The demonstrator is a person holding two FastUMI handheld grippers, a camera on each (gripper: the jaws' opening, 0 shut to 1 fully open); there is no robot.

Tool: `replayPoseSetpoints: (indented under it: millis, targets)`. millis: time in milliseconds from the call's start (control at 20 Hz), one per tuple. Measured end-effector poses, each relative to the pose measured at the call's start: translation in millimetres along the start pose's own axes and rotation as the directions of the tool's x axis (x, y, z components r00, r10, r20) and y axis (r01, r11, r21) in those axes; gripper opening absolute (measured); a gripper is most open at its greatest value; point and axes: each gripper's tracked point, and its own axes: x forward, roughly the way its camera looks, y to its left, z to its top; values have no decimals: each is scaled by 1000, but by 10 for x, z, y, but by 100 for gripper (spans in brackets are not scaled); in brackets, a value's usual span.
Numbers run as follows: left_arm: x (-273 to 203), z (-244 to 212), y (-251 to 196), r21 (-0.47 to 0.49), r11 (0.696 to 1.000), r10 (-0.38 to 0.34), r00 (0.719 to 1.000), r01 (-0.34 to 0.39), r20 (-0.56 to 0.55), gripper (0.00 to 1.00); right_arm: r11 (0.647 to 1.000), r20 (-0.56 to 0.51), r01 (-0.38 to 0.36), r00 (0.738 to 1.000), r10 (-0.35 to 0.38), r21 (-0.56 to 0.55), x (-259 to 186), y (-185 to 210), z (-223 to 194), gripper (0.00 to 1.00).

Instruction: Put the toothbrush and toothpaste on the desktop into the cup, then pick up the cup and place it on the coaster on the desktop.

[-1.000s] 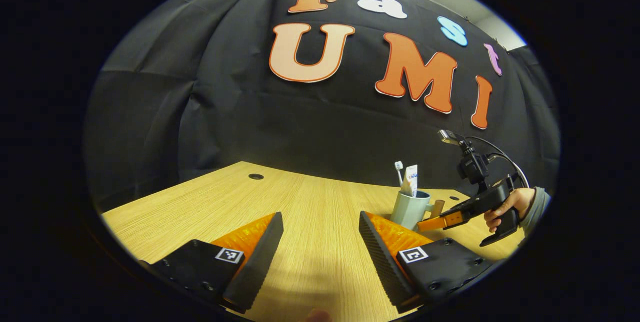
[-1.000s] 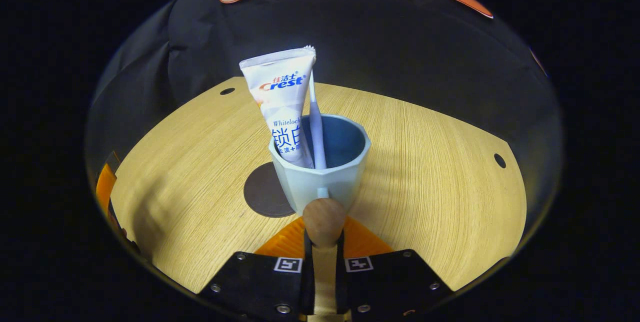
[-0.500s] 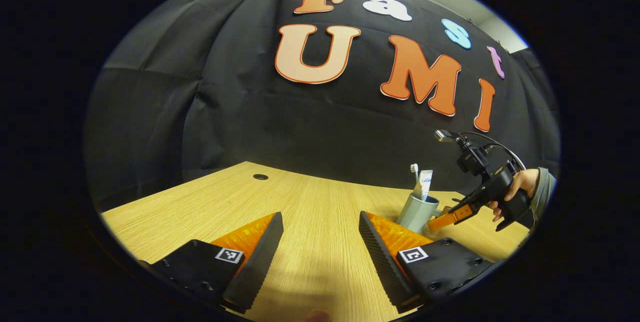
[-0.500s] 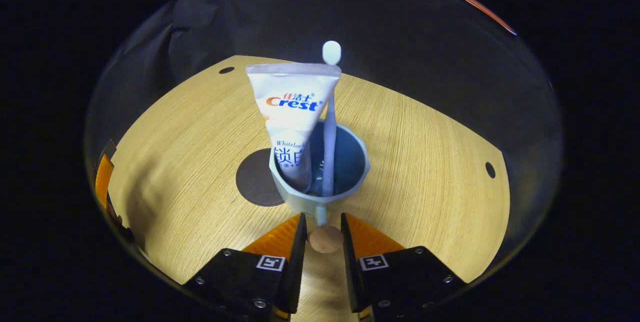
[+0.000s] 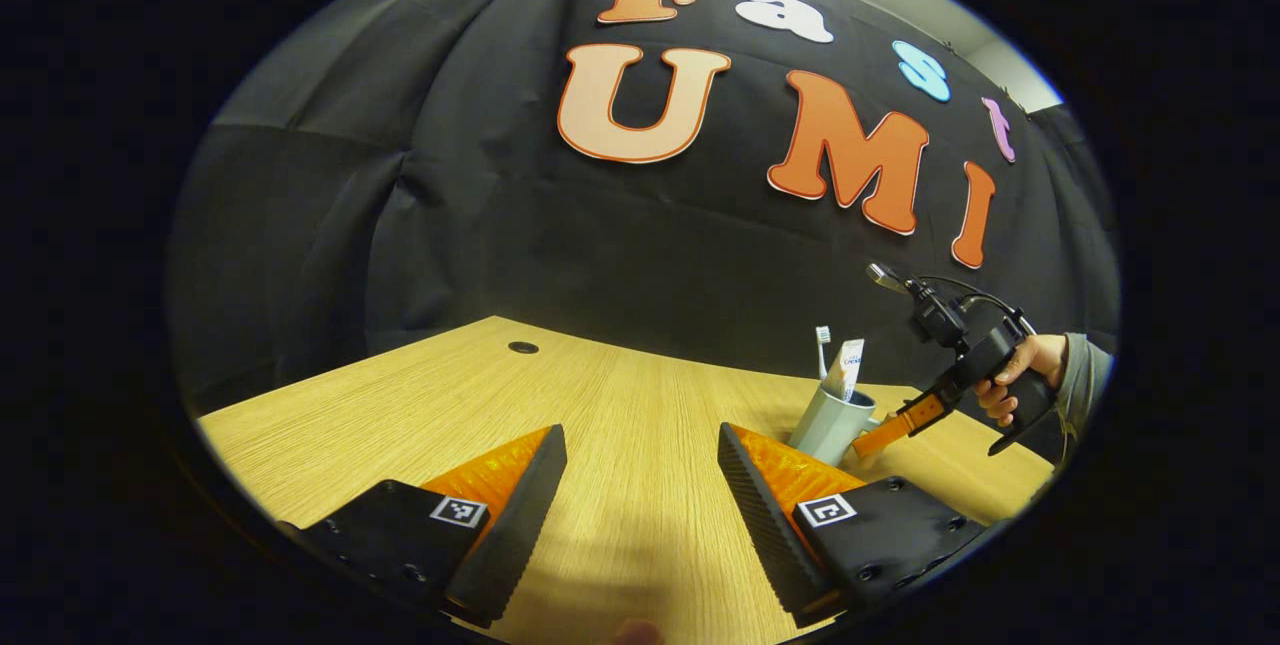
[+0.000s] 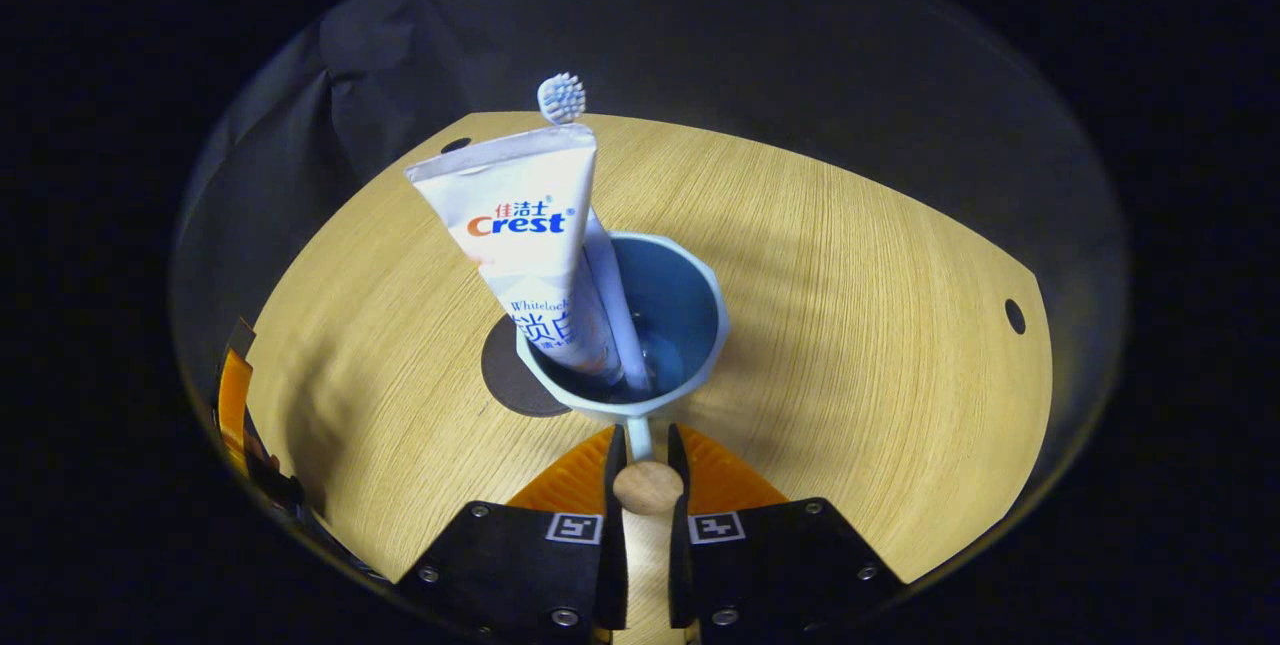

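A pale blue cup (image 6: 690, 265) (image 5: 826, 423) holds a white toothpaste tube (image 6: 525, 235) (image 5: 849, 365) and a white toothbrush (image 6: 560, 97) (image 5: 822, 337). My right gripper (image 6: 640, 450) is shut on the cup's wooden handle (image 6: 647, 487). The cup tilts to the left and partly hides a dark round coaster (image 6: 505, 375) behind it. In the left gripper view a hand (image 5: 1015, 370) holds the right gripper (image 5: 905, 420) at the cup. My left gripper (image 5: 640, 470) stands open low over the desktop with nothing between its fingers.
The wooden desktop (image 6: 850, 325) (image 5: 560, 405) has small round holes at the far left (image 6: 455, 144) (image 5: 521, 347) and at the right edge (image 6: 1015, 315). Black cloth walls close the booth behind. The left gripper's orange finger (image 6: 235, 395) shows at the far left.
My right gripper has closed tighter on the cup's handle and the cup now tilts left. In the left gripper view, the cup and hand sit slightly farther right.
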Motion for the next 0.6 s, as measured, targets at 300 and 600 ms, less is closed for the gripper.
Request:
replayPoseSetpoints:
  millis: [300, 600]
  targets:
    - [-2, 16, 48, 16, 1000, 16, 1000, -16, 1, 97, 997, 72, 69, 995, -71, 29, -115, -67, 41, 12]
    - [-18, -18, 73, 14, 1000, 21, 1000, -20, -5, 97, 998, 123, 67, 990, -66, 2, -140, -40, 159, 12]
